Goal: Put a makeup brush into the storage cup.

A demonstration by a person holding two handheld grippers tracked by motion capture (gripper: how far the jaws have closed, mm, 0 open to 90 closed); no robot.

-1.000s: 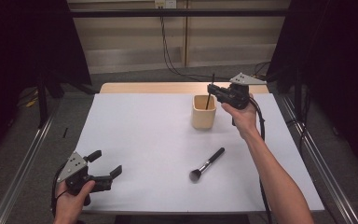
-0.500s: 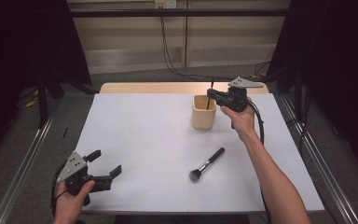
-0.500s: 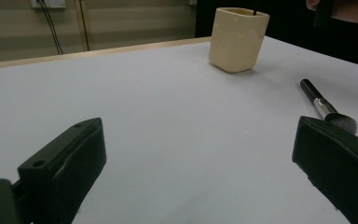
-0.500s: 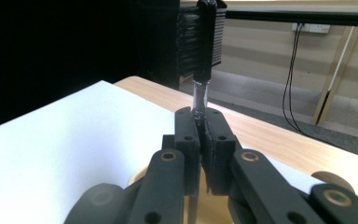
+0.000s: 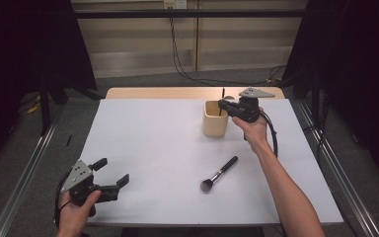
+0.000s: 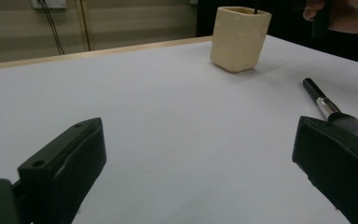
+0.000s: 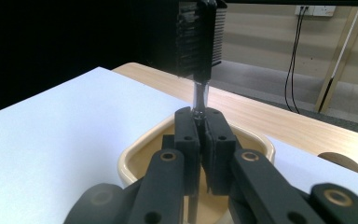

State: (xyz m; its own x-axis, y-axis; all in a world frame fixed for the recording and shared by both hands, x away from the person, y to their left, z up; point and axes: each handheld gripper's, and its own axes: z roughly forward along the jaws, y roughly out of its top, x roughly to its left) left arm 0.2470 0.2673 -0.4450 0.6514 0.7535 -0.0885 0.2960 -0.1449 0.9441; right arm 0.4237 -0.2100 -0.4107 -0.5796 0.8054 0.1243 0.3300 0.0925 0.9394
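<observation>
My right gripper (image 5: 225, 105) hovers over the right rim of a cream cup (image 5: 214, 120) at the back of the table. It is shut on the thin handle of a small black comb-headed brush (image 7: 199, 37). In the right gripper view its jaws (image 7: 204, 119) pinch the handle upright, with the comb head on top and the lower end down inside the cup (image 7: 140, 161). A black makeup brush with a silver ferrule (image 5: 219, 173) lies on the white sheet in front of the cup. My left gripper (image 5: 112, 172) rests open at the near left corner, nothing between its jaws (image 6: 200, 163).
A white sheet (image 5: 153, 148) covers the table, and a strip of bare wood (image 5: 153, 93) shows along its far edge. From the left gripper view the cup (image 6: 239, 37) stands far ahead and the makeup brush (image 6: 331, 109) lies at the right.
My right gripper has sunk with the comb-headed brush, so its handle now reaches into the cup. The left gripper and the makeup brush have not moved.
</observation>
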